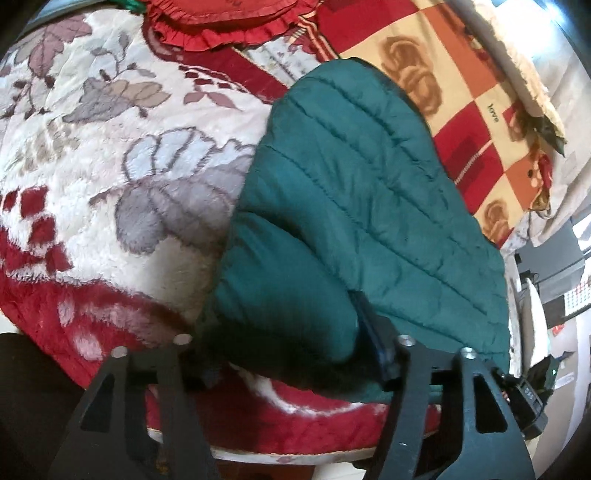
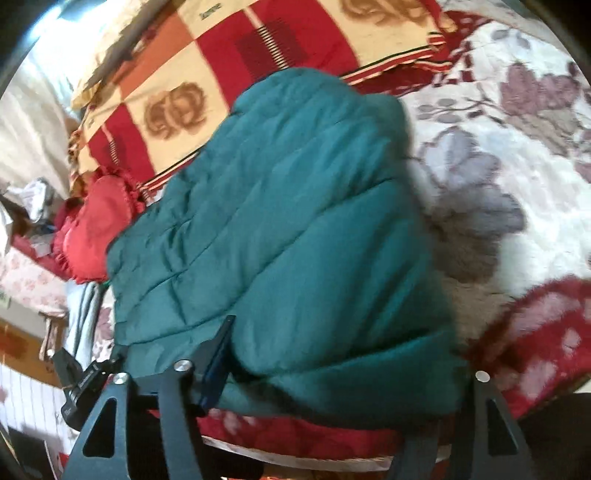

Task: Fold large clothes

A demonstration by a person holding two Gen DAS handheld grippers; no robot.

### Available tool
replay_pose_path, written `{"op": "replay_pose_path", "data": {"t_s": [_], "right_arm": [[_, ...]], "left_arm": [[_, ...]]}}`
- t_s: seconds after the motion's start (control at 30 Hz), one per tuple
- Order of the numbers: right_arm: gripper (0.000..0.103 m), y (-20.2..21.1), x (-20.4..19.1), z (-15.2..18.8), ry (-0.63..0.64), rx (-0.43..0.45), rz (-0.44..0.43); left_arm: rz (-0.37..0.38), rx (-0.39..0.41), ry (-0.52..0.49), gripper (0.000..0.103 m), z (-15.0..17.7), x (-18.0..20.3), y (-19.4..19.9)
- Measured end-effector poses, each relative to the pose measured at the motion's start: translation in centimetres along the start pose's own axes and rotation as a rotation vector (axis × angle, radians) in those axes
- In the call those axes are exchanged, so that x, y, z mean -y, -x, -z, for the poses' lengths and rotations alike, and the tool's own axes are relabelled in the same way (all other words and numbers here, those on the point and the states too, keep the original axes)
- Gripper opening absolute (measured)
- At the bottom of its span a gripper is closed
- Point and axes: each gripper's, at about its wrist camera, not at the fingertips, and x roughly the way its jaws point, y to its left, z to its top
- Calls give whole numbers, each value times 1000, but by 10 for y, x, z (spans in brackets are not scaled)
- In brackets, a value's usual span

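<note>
Spread across the bed (image 1: 110, 177) is a plush blanket (image 1: 74, 122) in white and red with grey leaf prints, and beyond it a checked quilt (image 1: 461, 92) in red, cream and orange with a red ruffled pillow (image 1: 221, 18) near its edge. Your green quilted jacket (image 1: 362, 192) lies on the blanket at the near edge of the bed, bunched into a thick fold with its stitched panels facing up.

Your left claw (image 1: 291, 354) straddles the near roll of the jacket; one blue-padded finger (image 1: 373, 332) touches the fabric, the other is hidden behind it, so you cannot tell whether it is grasping.

Your right claw (image 2: 332, 365) also sits astride the jacket's (image 2: 280, 221) near edge. One finger (image 2: 218, 354) lies against the fabric, and the other is buried under it, so the grip cannot be judged either.
</note>
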Motion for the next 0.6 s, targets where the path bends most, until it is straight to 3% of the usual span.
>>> {"op": "replay_pose_path", "data": {"t_s": [0.17,0.23,0.33,0.6], "right_arm": [[68,35,0,0,10,43,65],[68,50,-2,0,32,67,123],[70,75,-13,3,91,154,212],[76,76,-79,23,314,228,249]], "left_arm": [[-75,31,-70,71,-1,10,23],[-138,95,-134,71,0,22,38],[-171,180,-220,71,5,41,57],[-210,266,-338,71,21,82,75]]}}
